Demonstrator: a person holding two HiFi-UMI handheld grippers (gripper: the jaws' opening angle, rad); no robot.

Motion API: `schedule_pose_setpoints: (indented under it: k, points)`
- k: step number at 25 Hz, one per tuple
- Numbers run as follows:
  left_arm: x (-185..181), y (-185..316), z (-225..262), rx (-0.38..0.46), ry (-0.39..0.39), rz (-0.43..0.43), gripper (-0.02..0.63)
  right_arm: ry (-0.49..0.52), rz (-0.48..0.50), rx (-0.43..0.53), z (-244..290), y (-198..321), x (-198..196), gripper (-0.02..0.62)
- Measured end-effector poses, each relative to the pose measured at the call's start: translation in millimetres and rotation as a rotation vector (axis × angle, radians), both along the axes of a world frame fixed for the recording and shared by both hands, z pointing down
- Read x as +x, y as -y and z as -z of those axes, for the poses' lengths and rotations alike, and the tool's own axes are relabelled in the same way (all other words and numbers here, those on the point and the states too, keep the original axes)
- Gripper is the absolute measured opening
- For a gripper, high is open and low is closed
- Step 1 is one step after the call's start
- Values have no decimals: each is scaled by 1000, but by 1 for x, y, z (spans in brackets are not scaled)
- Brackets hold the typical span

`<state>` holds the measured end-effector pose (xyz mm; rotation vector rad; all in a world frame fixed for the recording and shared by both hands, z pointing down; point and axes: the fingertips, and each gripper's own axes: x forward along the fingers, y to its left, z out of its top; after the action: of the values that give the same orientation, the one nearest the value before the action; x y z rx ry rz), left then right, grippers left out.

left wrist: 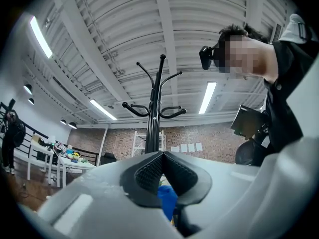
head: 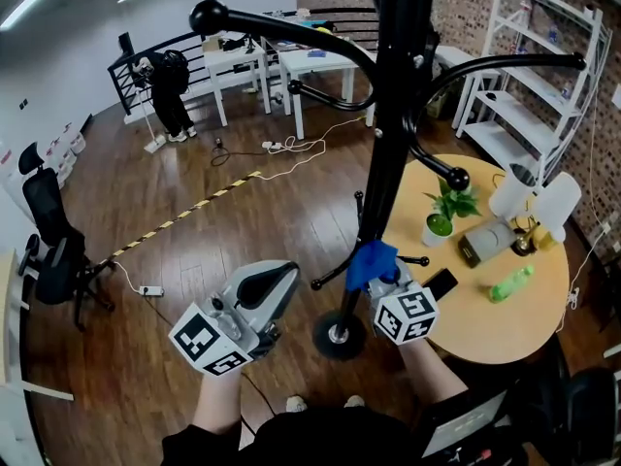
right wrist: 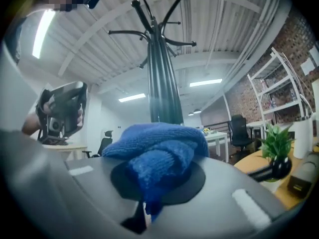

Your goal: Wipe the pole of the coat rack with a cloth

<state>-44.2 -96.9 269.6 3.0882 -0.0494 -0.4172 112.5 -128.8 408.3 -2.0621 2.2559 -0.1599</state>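
Observation:
The black coat rack pole (head: 383, 144) rises from its round base (head: 340, 338) on the wooden floor. My right gripper (head: 383, 280) is shut on a blue cloth (head: 370, 260), which is pressed against the lower pole. In the right gripper view the cloth (right wrist: 159, 143) is bunched over the jaws, and the pole (right wrist: 162, 83) stands right behind it. My left gripper (head: 281, 282) hangs left of the pole, shut and holding nothing. In the left gripper view its tips (left wrist: 162, 156) meet, with the coat rack (left wrist: 155, 108) beyond.
A round wooden table (head: 524, 323) stands right of the pole, with a potted plant (head: 444, 212), a green bottle (head: 511, 282) and a phone (head: 441, 282). A white shelf (head: 543, 76) is behind it. An office chair (head: 53, 250) stands left; cables lie on the floor.

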Motion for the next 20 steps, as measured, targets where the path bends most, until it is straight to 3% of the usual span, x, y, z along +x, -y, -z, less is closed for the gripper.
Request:
schedule_pose_setpoints:
  k: [7,10,13,20]
  points:
    - [-2,-1,-4,-9,13,3,-8,62,3,-156,-60,4,-4,23]
    - [-2,-1,-1,-7,3,5,-8,107,2,-172,-57,4,-2,23]
    - [-3,1,4,5,-6,19,-8,142,6,-52,-5,-1,2,23]
    - [2,10,20,68,-32,43,-8,76,57,243,158,-7,2,23]
